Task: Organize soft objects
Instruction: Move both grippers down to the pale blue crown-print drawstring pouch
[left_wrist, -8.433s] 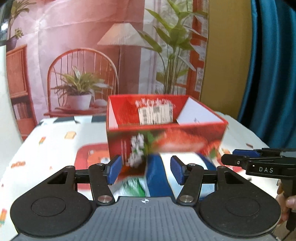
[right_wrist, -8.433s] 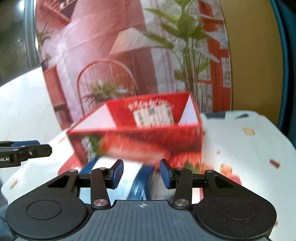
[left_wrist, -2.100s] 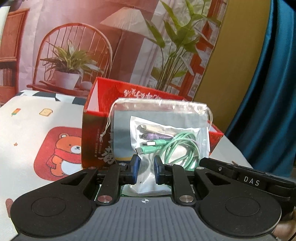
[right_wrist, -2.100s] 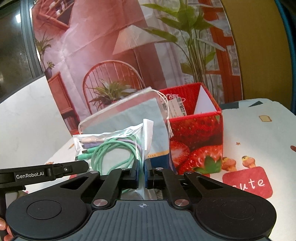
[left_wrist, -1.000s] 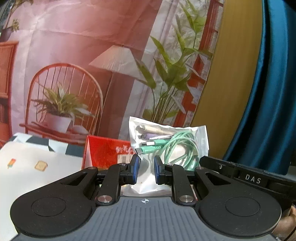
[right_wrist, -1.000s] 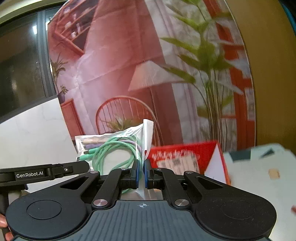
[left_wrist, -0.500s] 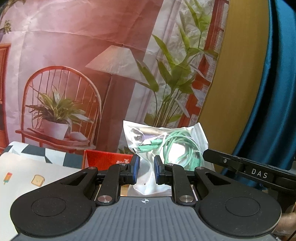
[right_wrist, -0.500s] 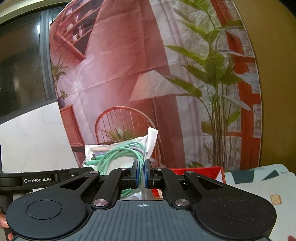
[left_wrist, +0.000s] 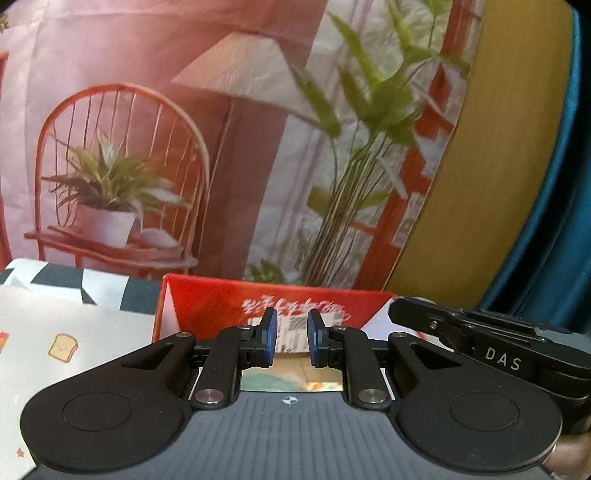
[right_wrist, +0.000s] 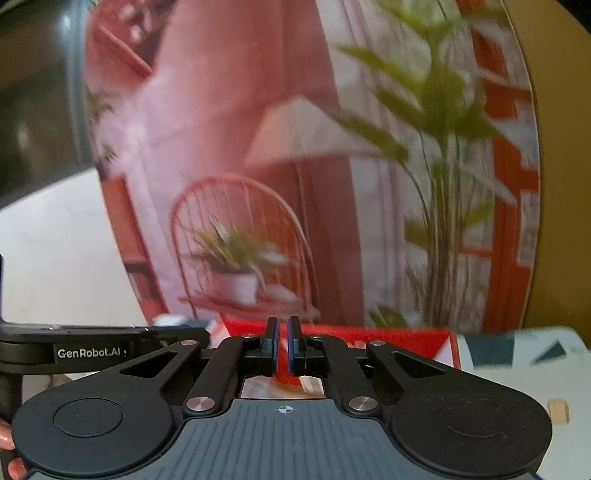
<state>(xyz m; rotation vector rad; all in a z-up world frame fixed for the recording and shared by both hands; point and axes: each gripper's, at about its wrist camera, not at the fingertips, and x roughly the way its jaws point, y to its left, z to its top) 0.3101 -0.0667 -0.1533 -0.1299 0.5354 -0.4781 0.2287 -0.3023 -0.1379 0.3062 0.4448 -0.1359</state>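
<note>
the left gripper (left_wrist: 290, 341) hangs over the red box (left_wrist: 207, 306) with its blue pads parted and nothing between them. the right gripper (right_wrist: 282, 345) sits beside it above the same box, its jaws nearly together with only a thin gap, also holding nothing. a blurred pale-green shape shows low inside the box; the box stands on the patterned tabletop (left_wrist: 55, 332).

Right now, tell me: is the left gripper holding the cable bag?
No. The left gripper has parted fingers with nothing between them; only the red box shows behind.
</note>
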